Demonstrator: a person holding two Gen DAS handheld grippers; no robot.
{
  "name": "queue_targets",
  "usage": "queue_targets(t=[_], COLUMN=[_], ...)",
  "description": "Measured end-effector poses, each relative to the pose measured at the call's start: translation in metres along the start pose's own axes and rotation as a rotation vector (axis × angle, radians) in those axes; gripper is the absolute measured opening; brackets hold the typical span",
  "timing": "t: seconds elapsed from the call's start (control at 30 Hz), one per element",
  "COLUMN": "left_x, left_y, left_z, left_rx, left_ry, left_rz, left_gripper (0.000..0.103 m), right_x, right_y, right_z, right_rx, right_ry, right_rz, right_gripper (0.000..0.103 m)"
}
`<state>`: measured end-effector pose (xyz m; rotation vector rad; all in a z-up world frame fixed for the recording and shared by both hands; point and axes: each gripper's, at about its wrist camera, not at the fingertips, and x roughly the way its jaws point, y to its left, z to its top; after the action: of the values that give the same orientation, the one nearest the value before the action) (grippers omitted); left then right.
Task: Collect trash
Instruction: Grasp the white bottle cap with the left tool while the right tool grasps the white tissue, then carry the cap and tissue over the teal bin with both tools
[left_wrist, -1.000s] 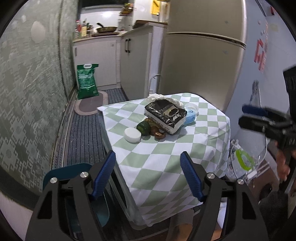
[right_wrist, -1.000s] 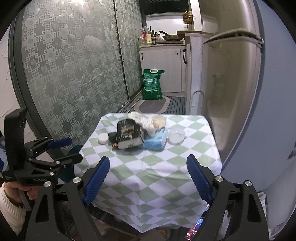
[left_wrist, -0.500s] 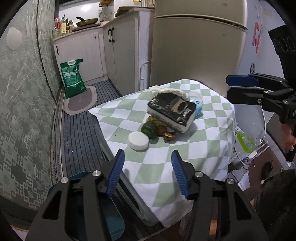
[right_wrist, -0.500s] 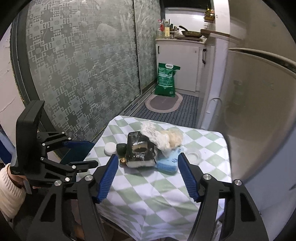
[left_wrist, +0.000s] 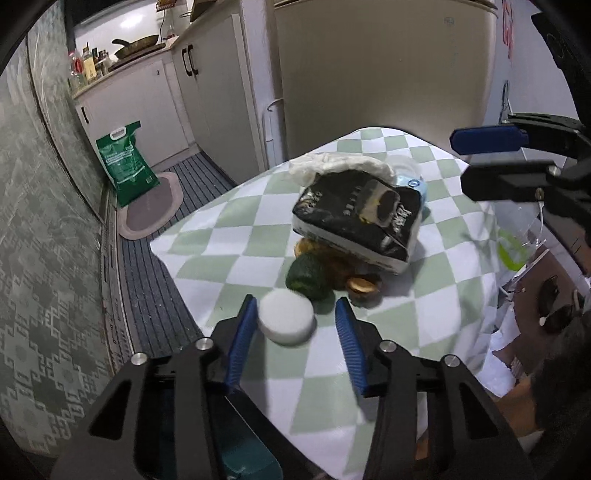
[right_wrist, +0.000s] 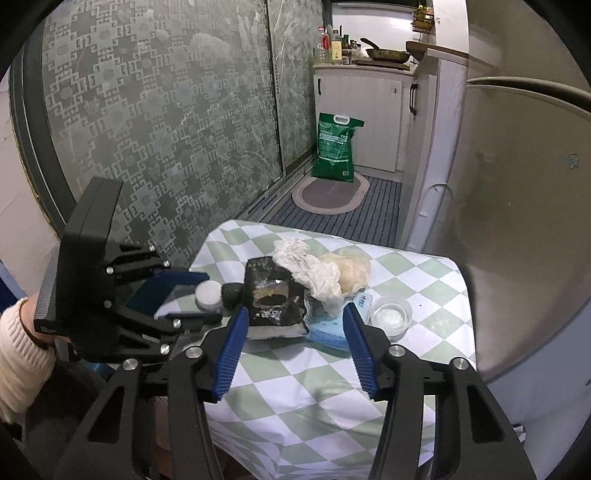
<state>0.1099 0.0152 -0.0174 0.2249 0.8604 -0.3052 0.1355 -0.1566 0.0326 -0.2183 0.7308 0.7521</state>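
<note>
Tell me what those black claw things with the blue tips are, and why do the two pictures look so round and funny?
They are grabbing tools. A person holds one in each hand, and each carries a small wide-eyed camera, which bends the picture round.

One picture looks along the left gripper, the other along the right gripper. Each also sees the other tool from the side.

On the checked tablecloth lies a heap of rubbish: a black packet, crumpled white paper, a blue pack, a clear cup, a dark green fruit and a round white lid.

Both tools' jaws have just been closing. The lid sits between the left gripper's tips, but nothing is squeezed yet.
</note>
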Motion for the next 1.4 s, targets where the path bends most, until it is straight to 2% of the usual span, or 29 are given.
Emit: queue_targets(t=[0.23, 0.5, 0.67, 0.9, 0.97, 1.03, 1.1, 1.27, 1.4], left_x=[0.004, -0.004, -0.019, -0.041, -0.048, -0.053, -0.056, -0.059, -0.064], left_y=[0.007, 0.01, 0.026, 0.045, 0.047, 0.053, 0.061, 0.087, 0.102], left_z=[0.001, -0.007, -0.014, -0.023, -0.028, -0.035, -0.043, -0.066, -0.084], left_rx=[-0.027, -0.06, -0.157, -0.262, -0.277, -0.3, -0.326, -0.416, -0.458], left_ry=[-0.028, -0.081, -0.139, -0.223, -0.242, -0.256, -0.26, -0.248, -0.239], left_rz=[-0.025, -0.039, -0.053, -0.063, -0.054, -0.048, -0.028, 0.04, 0.104], left_gripper=[0.033, 0.032, 0.032, 0.032, 0.032, 0.032, 0.032, 0.032, 0.032], right_x=[0.014, 0.03, 0.044, 0.066, 0.071, 0.076, 0.075, 0.055, 0.031], right_y=[0.009, 0.014, 0.02, 0.024, 0.022, 0.018, 0.013, 0.007, 0.011], right_z=[0.007, 0.024, 0.03, 0.038, 0.039, 0.039, 0.041, 0.053, 0.066], right_rx=[-0.041, -0.075, -0.095, -0.106, -0.105, -0.094, -0.071, -0.014, 0.003], right_ry=[0.014, 0.02, 0.035, 0.066, 0.08, 0.099, 0.097, 0.044, -0.042], right_rz=[-0.03, -0.065, -0.096, -0.134, -0.163, -0.184, -0.188, -0.214, -0.236], right_gripper=[0.044, 0.038, 0.038, 0.03, 0.029, 0.015, 0.007, 0.004, 0.004])
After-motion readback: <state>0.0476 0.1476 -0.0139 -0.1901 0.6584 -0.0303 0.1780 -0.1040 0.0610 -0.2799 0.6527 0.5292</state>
